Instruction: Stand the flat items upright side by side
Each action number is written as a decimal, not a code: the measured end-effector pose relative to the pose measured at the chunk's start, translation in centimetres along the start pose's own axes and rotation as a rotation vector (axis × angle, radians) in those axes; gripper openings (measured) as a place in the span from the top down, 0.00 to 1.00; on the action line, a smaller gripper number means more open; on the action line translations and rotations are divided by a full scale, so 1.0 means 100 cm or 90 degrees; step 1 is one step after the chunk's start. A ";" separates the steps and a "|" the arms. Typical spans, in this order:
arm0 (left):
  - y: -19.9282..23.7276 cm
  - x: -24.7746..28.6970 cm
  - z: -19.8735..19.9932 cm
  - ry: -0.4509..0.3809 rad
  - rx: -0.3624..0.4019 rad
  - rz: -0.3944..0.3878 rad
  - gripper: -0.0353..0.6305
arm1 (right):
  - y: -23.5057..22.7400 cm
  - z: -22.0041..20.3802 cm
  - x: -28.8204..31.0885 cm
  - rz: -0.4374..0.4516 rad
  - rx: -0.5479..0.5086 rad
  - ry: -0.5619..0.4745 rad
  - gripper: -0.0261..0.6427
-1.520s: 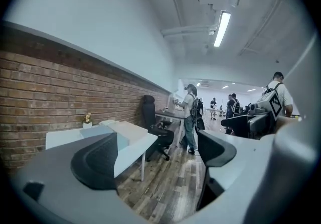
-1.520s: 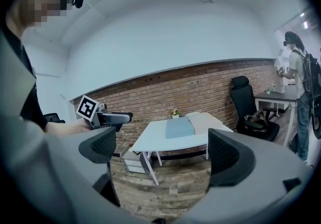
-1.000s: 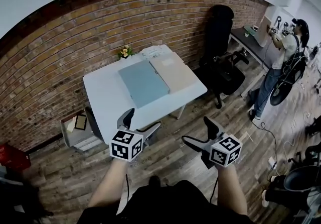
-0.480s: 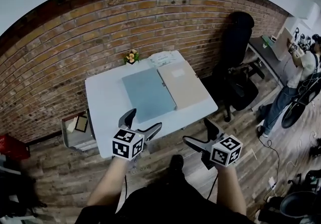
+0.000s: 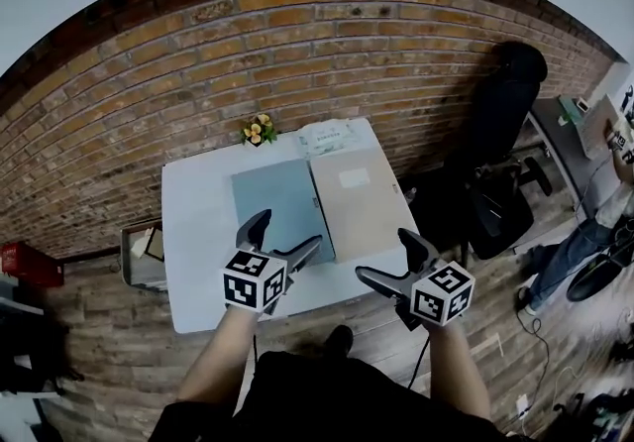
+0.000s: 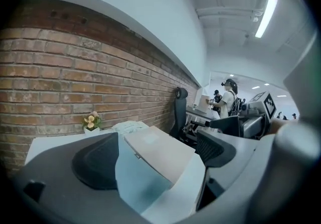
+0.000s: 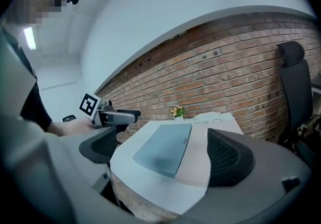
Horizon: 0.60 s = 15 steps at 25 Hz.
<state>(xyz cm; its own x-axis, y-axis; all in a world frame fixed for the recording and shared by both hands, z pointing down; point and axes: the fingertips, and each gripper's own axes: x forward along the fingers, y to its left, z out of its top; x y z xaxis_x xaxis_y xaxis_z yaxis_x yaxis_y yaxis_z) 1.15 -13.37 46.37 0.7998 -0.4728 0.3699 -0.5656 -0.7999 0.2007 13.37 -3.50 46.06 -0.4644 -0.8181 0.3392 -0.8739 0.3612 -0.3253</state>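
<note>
Bench (image 5: pixel 193 232) now nearer; left gripper (image 5: pixel 287 232) and right gripper (image 5: pixel 381 254) over its near edge, jaws released, empty. Blue folder (image 5: pixel 280 207), beige folder (image 5: pixel 357 197) flat, side by side.

The white surface (image 5: pixel 193 232) carrying the blue folder (image 5: pixel 277 202) and beige folder (image 5: pixel 355 200) has drawn nearer, from upper centre to the middle of the head view. The left gripper (image 5: pixel 287 232) now overlaps the blue folder's near edge, and the right gripper (image 5: pixel 385 255) overlaps the surface's near right corner. The black chair (image 5: pixel 505 113) and the bystander (image 5: pixel 604 222) have slid toward the right edge.
</note>
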 end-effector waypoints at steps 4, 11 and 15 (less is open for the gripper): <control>0.009 0.014 0.005 0.003 -0.009 0.024 0.18 | -0.023 0.007 0.020 0.028 0.005 0.014 0.10; 0.052 0.008 -0.017 0.023 -0.041 0.043 0.18 | -0.017 0.015 0.068 0.046 -0.001 0.035 0.10; 0.068 0.004 -0.020 0.017 -0.033 0.035 0.18 | -0.010 0.020 0.089 0.038 -0.001 0.047 0.10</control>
<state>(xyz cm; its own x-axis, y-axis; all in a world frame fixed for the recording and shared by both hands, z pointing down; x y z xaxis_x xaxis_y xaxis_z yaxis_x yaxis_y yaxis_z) -2.79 -18.21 49.68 0.7622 -0.5043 0.4058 -0.6184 -0.7526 0.2262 10.38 -12.03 47.67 -0.5253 -0.7594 0.3840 -0.8444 0.4095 -0.3454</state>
